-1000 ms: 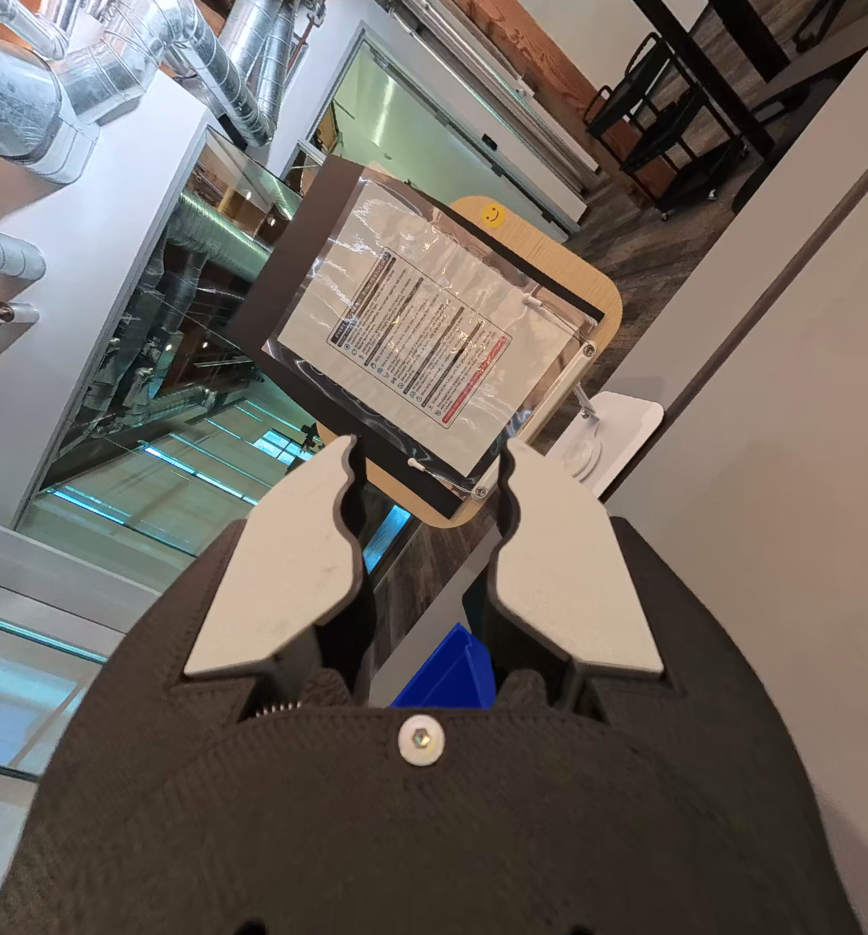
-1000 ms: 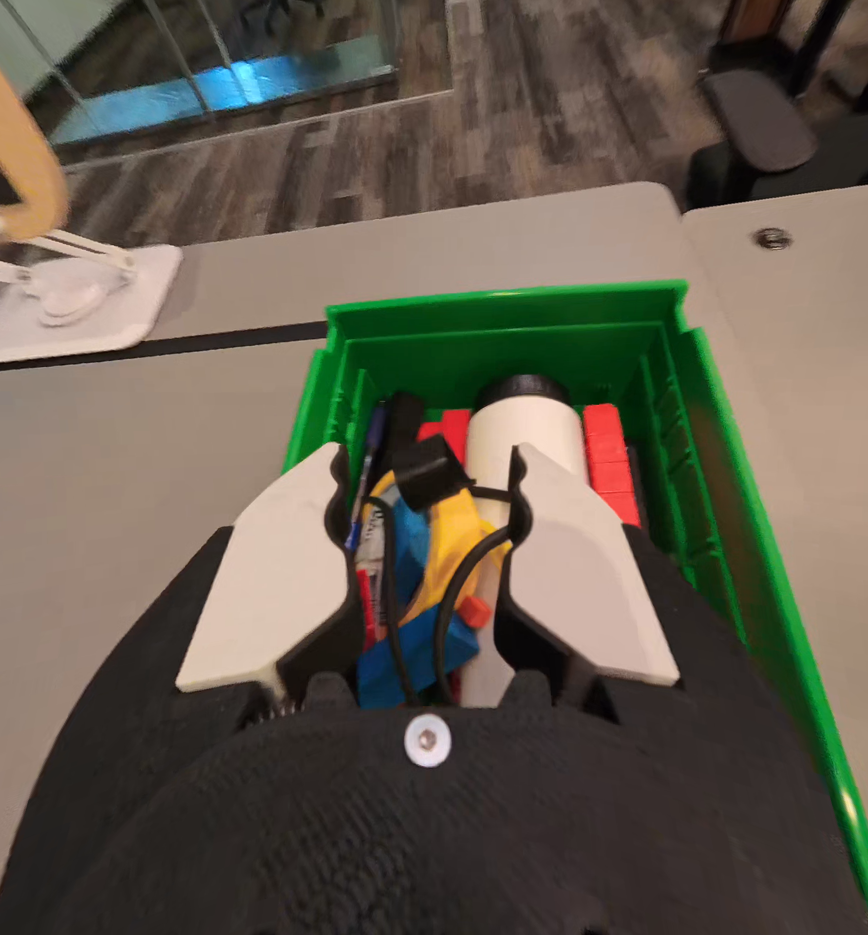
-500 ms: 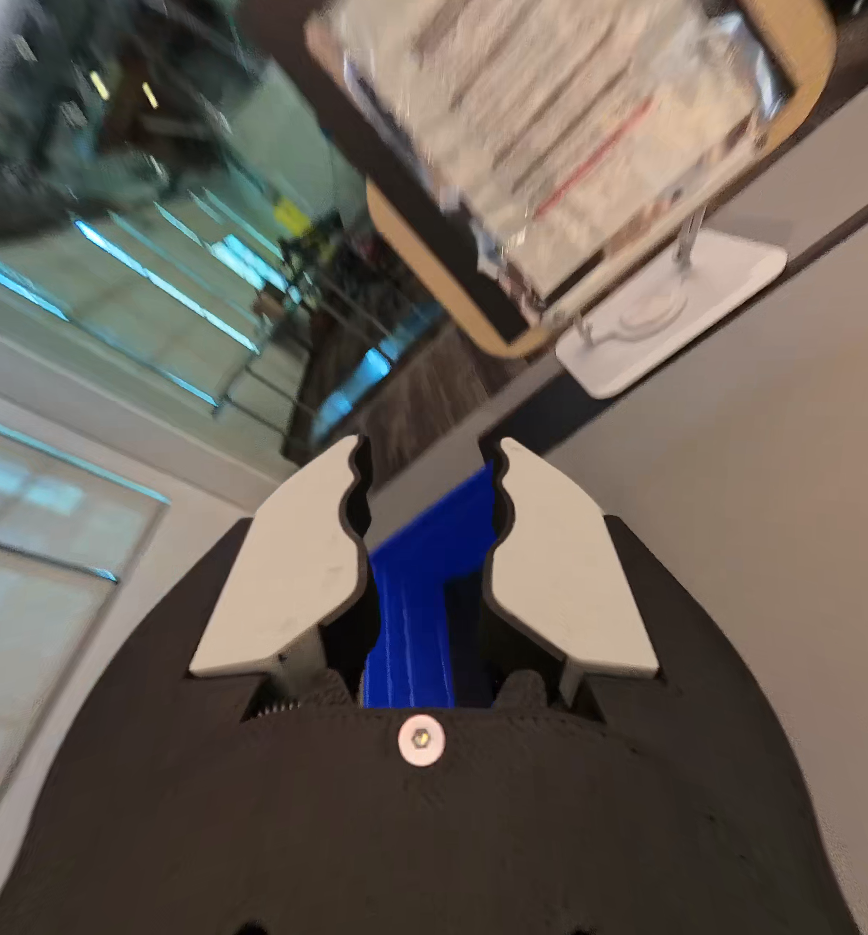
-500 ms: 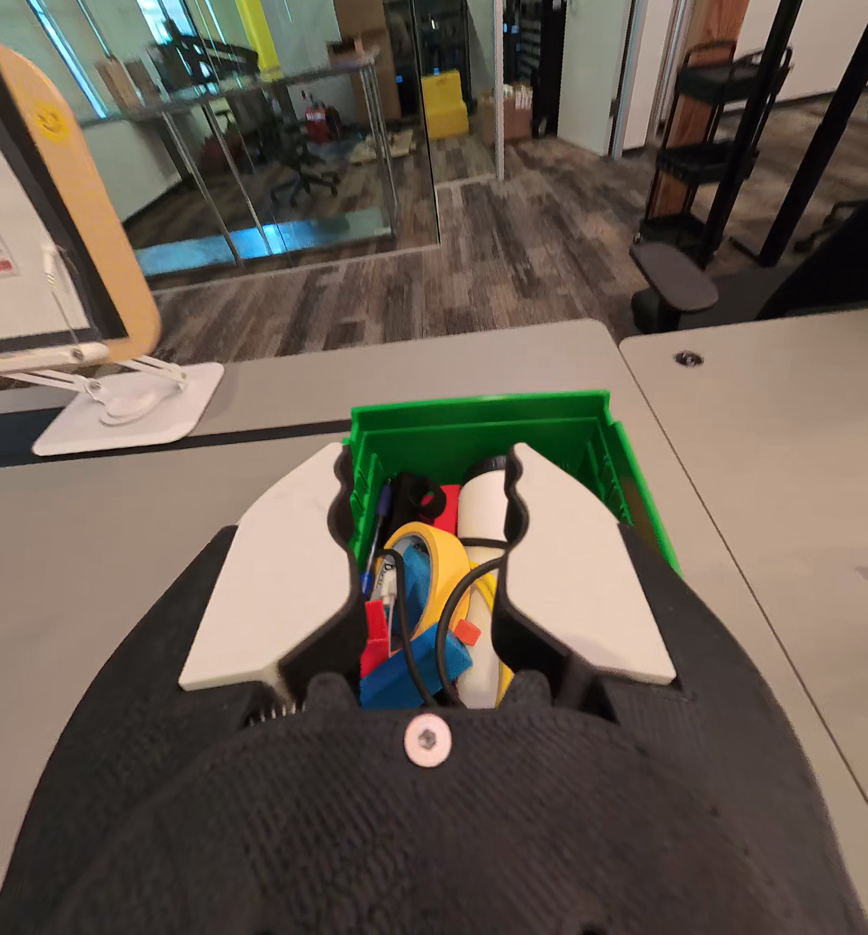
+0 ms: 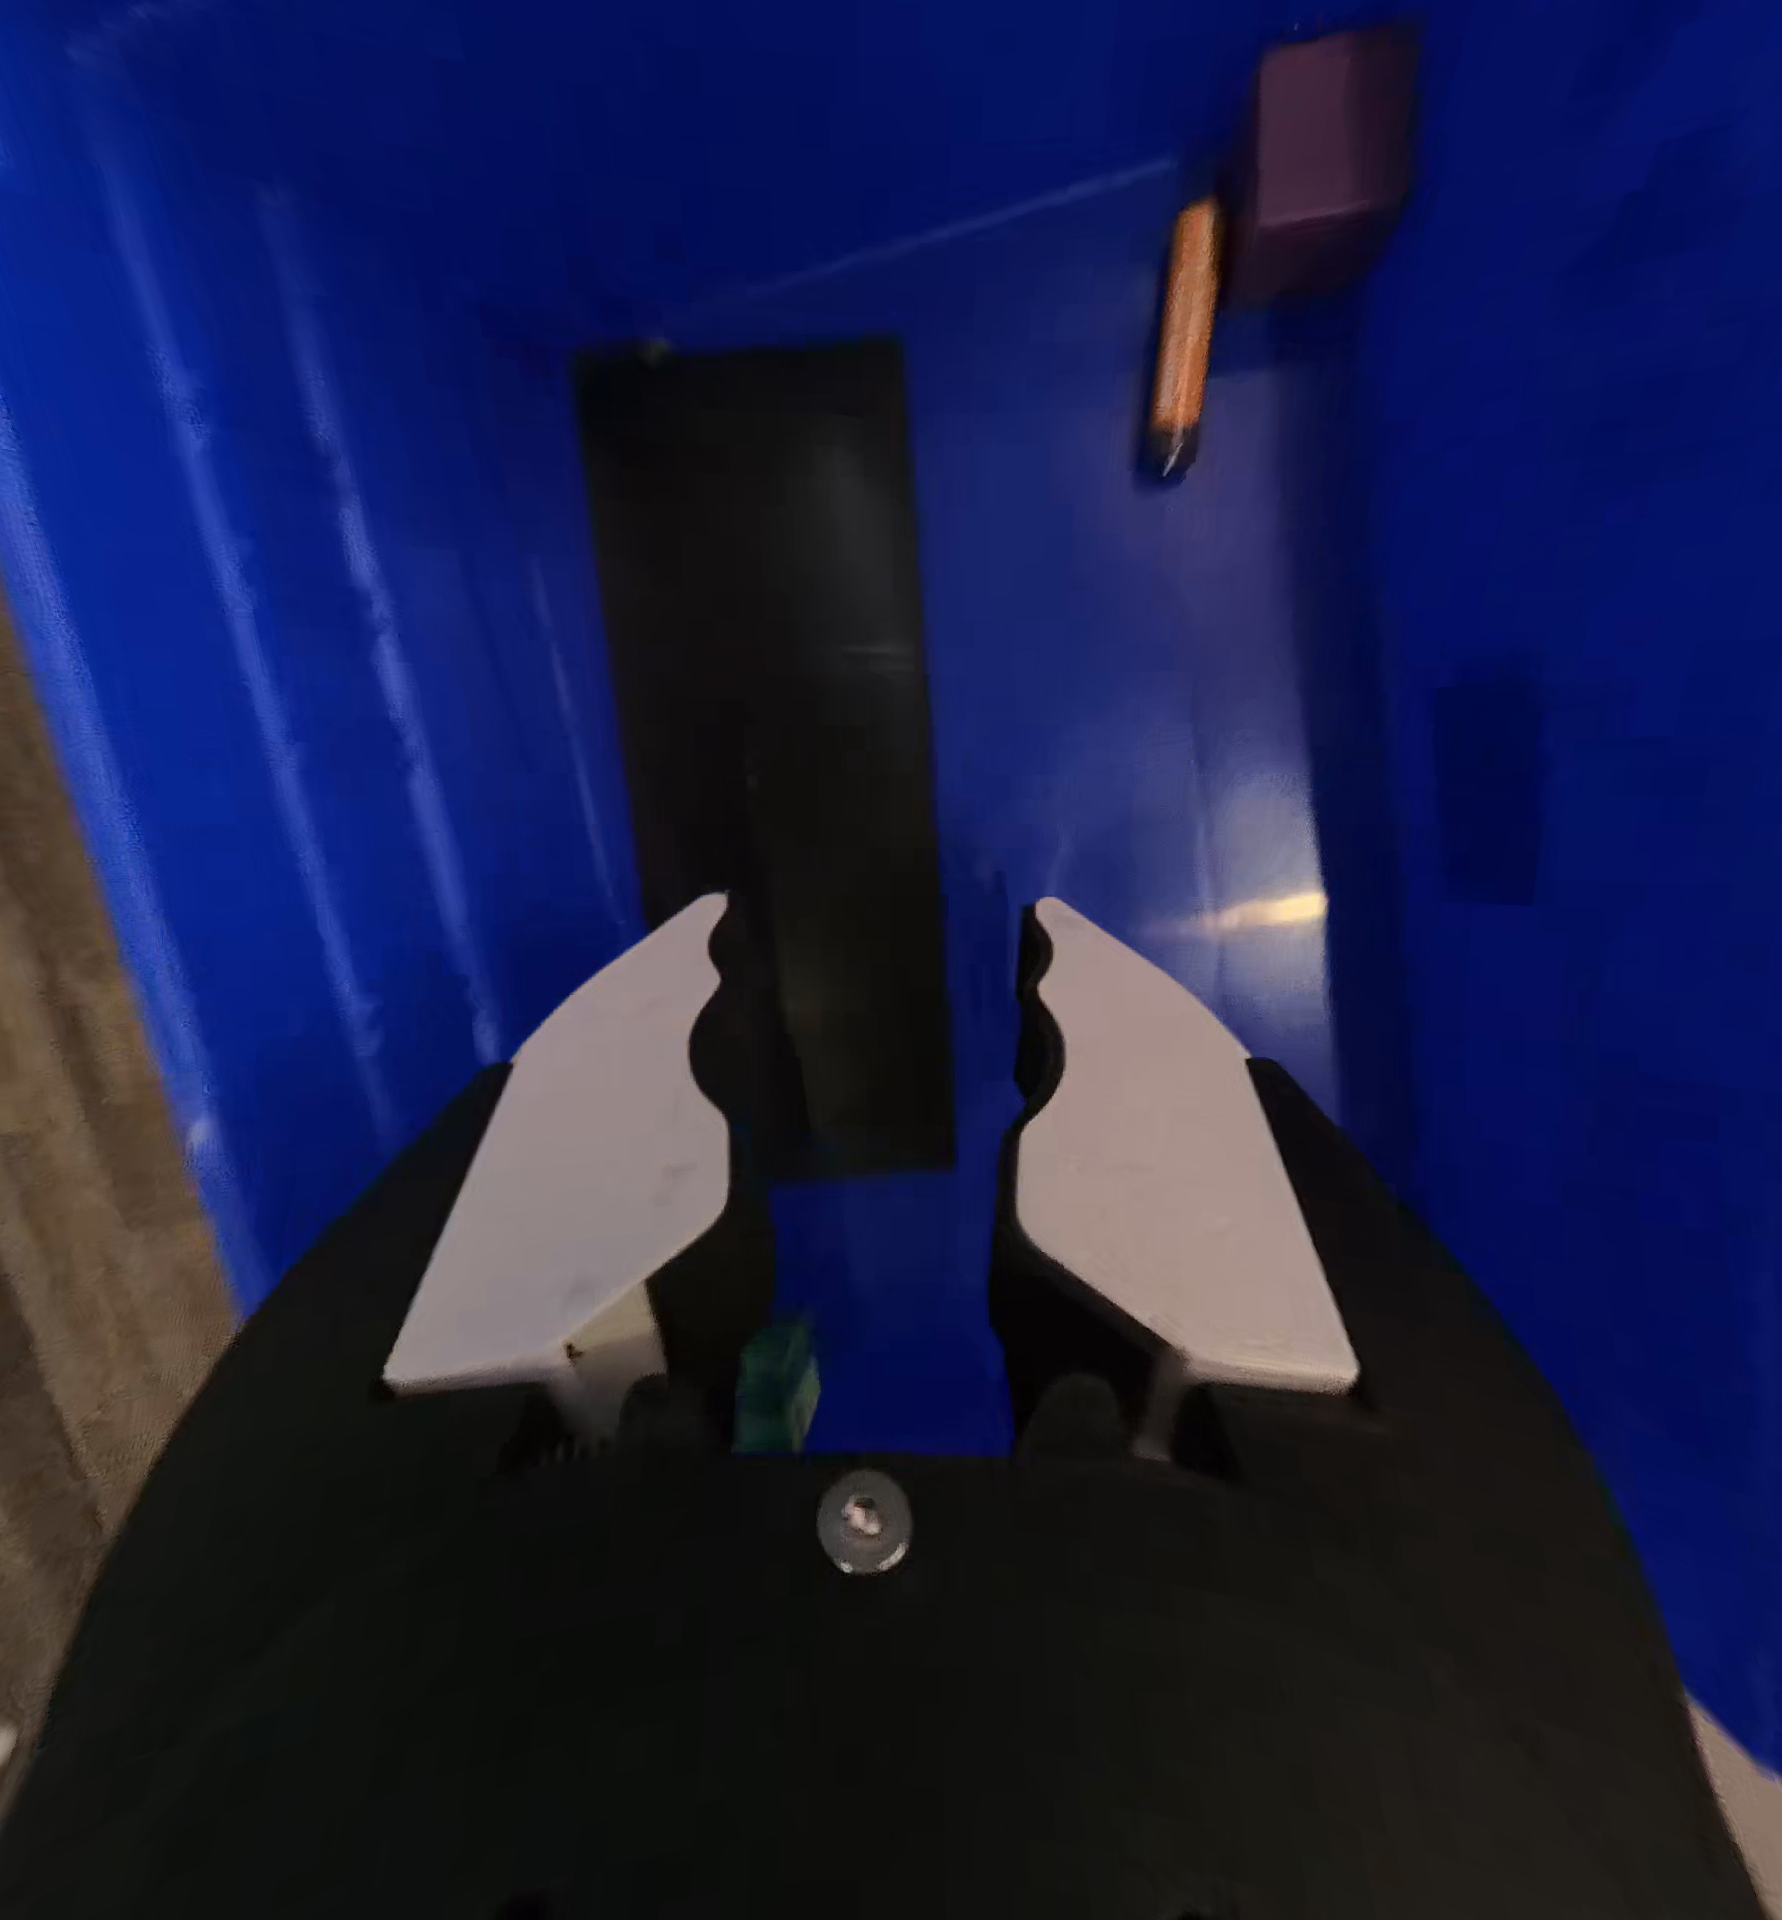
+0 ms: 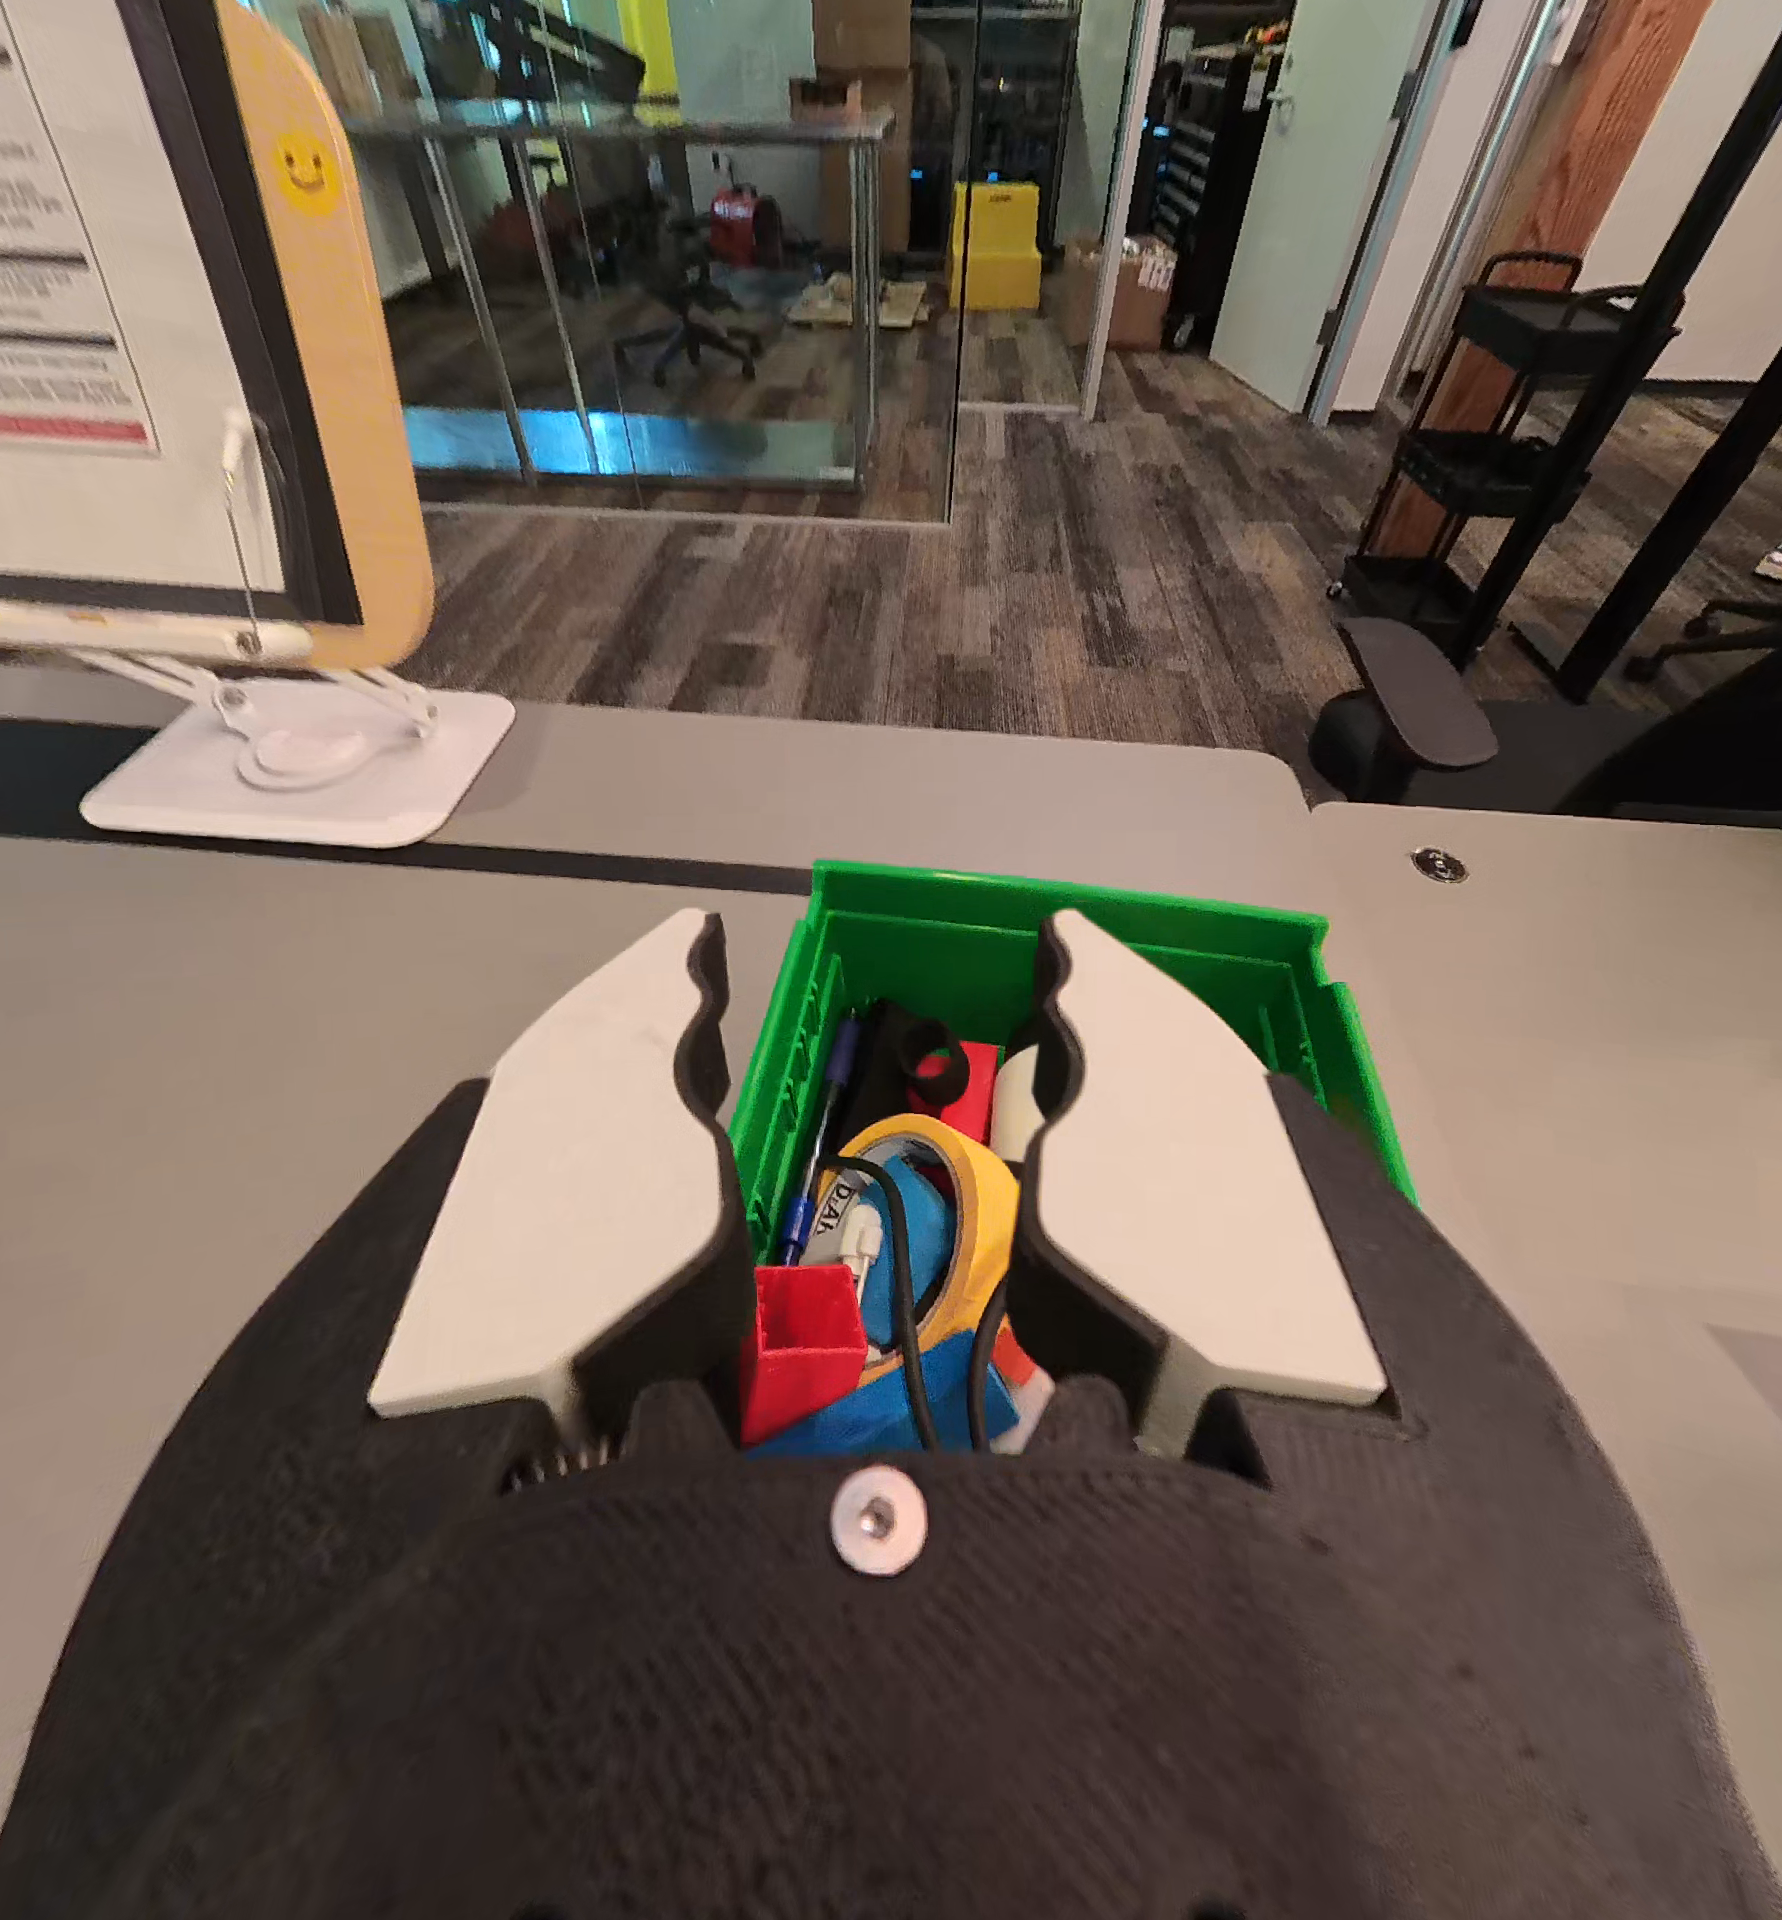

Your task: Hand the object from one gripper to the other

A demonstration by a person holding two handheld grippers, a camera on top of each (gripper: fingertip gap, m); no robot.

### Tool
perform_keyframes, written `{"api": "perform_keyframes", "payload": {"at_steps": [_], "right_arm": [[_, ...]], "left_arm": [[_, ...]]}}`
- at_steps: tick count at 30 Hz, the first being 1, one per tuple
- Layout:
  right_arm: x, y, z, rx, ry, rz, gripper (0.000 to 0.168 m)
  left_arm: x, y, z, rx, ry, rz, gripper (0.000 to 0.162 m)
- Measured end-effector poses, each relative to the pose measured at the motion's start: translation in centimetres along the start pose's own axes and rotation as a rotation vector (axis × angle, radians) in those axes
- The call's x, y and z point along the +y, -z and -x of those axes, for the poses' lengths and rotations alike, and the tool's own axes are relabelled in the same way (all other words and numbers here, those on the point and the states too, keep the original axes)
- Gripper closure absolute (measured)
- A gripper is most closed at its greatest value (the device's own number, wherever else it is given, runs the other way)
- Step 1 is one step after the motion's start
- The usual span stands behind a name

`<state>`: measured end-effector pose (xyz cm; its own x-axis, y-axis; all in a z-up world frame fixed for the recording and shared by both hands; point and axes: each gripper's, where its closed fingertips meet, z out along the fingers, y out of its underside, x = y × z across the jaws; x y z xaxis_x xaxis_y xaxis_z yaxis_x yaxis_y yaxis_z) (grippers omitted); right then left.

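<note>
My left gripper [image 5: 874, 914] is open and empty, pointing down into a blue bin [image 5: 347, 520]. In the bin lie a flat black rectangular object [image 5: 773, 727] right under the fingertips, a short pencil [image 5: 1186, 332], a purple block [image 5: 1318, 156] and a small green piece [image 5: 778, 1387] near the gripper's base. My right gripper [image 6: 876, 925] is open and empty, above a green bin [image 6: 1074, 904] holding a yellow tape roll [image 6: 980, 1195], blue and red blocks, a pen, a black cable and a white cylinder [image 6: 1012, 1101].
The green bin sits on a grey table [image 6: 191, 1039]. A white stand [image 6: 295, 769] holding a board with a sheet is at the table's far left. Beyond the table are wood flooring, a glass partition, a black cart [image 6: 1489, 436] and a chair.
My left gripper has swung from facing the board and ceiling down into the blue bin. My right gripper has pulled back and tilted up from the green bin. Both stay open.
</note>
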<state>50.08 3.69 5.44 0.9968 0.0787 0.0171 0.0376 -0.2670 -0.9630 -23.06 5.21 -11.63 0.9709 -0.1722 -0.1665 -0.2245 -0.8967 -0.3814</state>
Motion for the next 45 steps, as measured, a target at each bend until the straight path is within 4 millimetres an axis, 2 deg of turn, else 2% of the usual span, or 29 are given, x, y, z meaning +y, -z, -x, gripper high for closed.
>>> {"api": "perform_keyframes", "payload": {"at_steps": [1,3,5,8,10,12,15,18,21,22,23,26,30,33,35,37,39,41,42,45], "right_arm": [[0.1,-0.2,0.1,0.001,0.014,0.008,0.111],[0.1,-0.4,0.6,-0.006,0.03,0.014,0.111],[0.0,-0.6,1.2,-0.025,0.036,0.011,0.111],[-0.3,-0.8,2.0,-0.049,0.051,-0.003,0.111],[-0.4,-0.8,2.4,-0.059,0.055,-0.008,0.111],[-0.6,-0.8,2.6,-0.064,0.059,-0.012,0.111],[-0.7,-0.7,2.8,-0.063,0.072,-0.013,0.111],[-0.9,-0.6,2.6,-0.05,0.085,-0.013,0.111],[-1.0,-0.5,2.6,-0.051,0.085,-0.02,0.111],[-0.9,-0.5,2.7,-0.053,0.085,-0.016,0.111],[-0.8,-0.5,2.7,-0.054,0.087,-0.011,0.111],[-0.4,-0.6,2.7,-0.052,0.103,0.011,0.111],[-0.3,-0.7,3.0,-0.066,0.117,0.021,0.112],[-0.4,-0.9,3.5,-0.075,0.131,0.02,0.112],[-0.7,-1.1,4.4,-0.092,0.145,0.009,0.112],[-1.3,-1.2,5.9,-0.12,0.182,-0.013,0.112],[-2.3,-1.3,8.1,-0.156,0.247,-0.051,0.112],[-3.5,-1.1,11.5,-0.219,0.344,-0.118,0.112],[-4.1,-0.7,13.8,-0.269,0.407,-0.16,0.112],[-4.9,1.3,22.2,-0.471,0.606,-0.295,0.112]], "left_arm": [[-1.2,-0.7,-0.6,0.021,-0.023,-0.053,0.113],[-4.4,-1.8,-1.4,0.002,-0.077,-0.196,0.102],[-6.6,-2.8,-2.0,-0.037,-0.115,-0.284,0.108],[-8.5,-4.5,-3.3,-0.032,-0.129,-0.363,0.115],[-8.4,-5.6,-4.0,0.011,-0.137,-0.337,0.114],[-7.4,-6.4,-4.6,0.053,-0.142,-0.256,0.103],[-7.7,-6.5,-5.2,0.065,-0.154,-0.265,0.109],[-8.4,-6.8,-4.8,0.015,-0.177,-0.251,0.111],[-8.9,-7.2,-4.8,0.023,-0.168,-0.232,0.127],[-9.1,-7.4,-4.9,0.038,-0.169,-0.236,0.143],[-9.3,-7.6,-5.1,0.055,-0.172,-0.247,0.151],[-9.4,-7.6,-5.0,0.067,-0.207,-0.247,0.152],[-7.8,-6.8,-3.5,0.083,-0.095,-0.165,0.152],[-8.2,-4.2,-2.7,0.168,0.015,-0.285,0.152],[-8.5,-1.2,-2.2,0.239,0.068,-0.333,0.152],[-10.1,3.8,-3.3,0.39,0.097,-0.509,0.152],[-11.5,10.1,-5.3,0.605,0.114,-0.704,0.152],[-11.7,16.1,-8.1,0.841,0.078,-0.84,0.152],[-11.4,18.4,-9.8,0.932,0.028,-0.874,0.152],[-9.9,23.2,-14.8,1.12,-0.127,-0.89,0.152]]}}
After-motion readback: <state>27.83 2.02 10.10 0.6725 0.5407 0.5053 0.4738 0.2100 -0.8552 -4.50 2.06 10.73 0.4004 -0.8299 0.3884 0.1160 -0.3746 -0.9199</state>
